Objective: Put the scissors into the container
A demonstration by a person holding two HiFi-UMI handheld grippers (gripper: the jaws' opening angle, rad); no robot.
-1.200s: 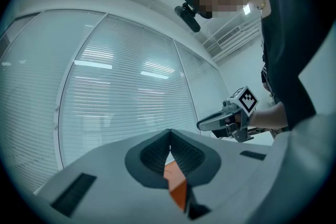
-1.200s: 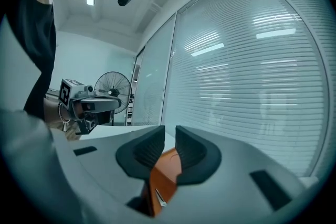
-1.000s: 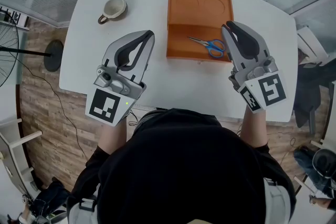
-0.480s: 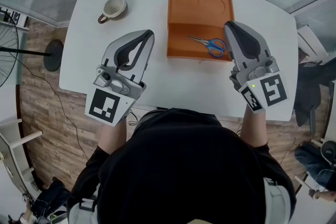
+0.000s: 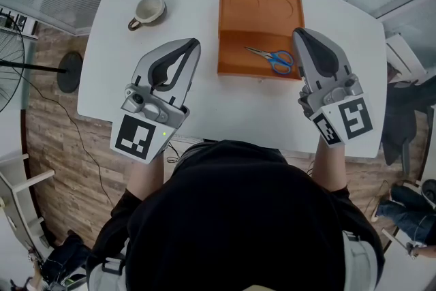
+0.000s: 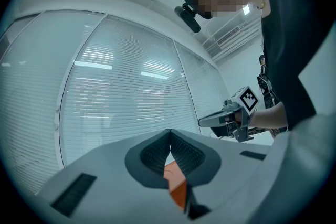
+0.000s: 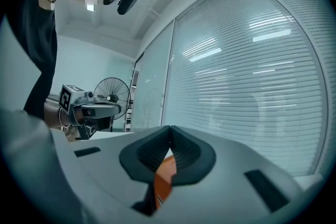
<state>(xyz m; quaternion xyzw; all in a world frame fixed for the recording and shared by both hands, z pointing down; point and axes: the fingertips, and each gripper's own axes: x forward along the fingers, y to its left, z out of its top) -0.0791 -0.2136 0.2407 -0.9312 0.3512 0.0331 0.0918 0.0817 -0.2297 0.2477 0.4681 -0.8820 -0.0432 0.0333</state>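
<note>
Blue-handled scissors (image 5: 272, 58) lie flat inside the near compartment of the orange container (image 5: 235, 44) on the white table (image 5: 204, 102). My left gripper (image 5: 196, 44) hovers left of the container, shut and empty. My right gripper (image 5: 297, 32) hangs over the container's right edge, just right of the scissors, also shut and empty. In the left gripper view the left gripper (image 6: 169, 134) has its jaws pressed together, with a strip of the orange container (image 6: 178, 192) below. The right gripper view shows the right gripper (image 7: 169, 143) with jaws together above the orange container (image 7: 163, 181).
A pale mug (image 5: 147, 11) stands at the table's far left. A floor fan (image 5: 20, 65) stands off the table's left edge. The container's far compartment (image 5: 261, 10) holds two round recesses. Window blinds fill the background of both gripper views.
My right gripper has drifted slightly to the right. The left gripper and the scissors have not moved.
</note>
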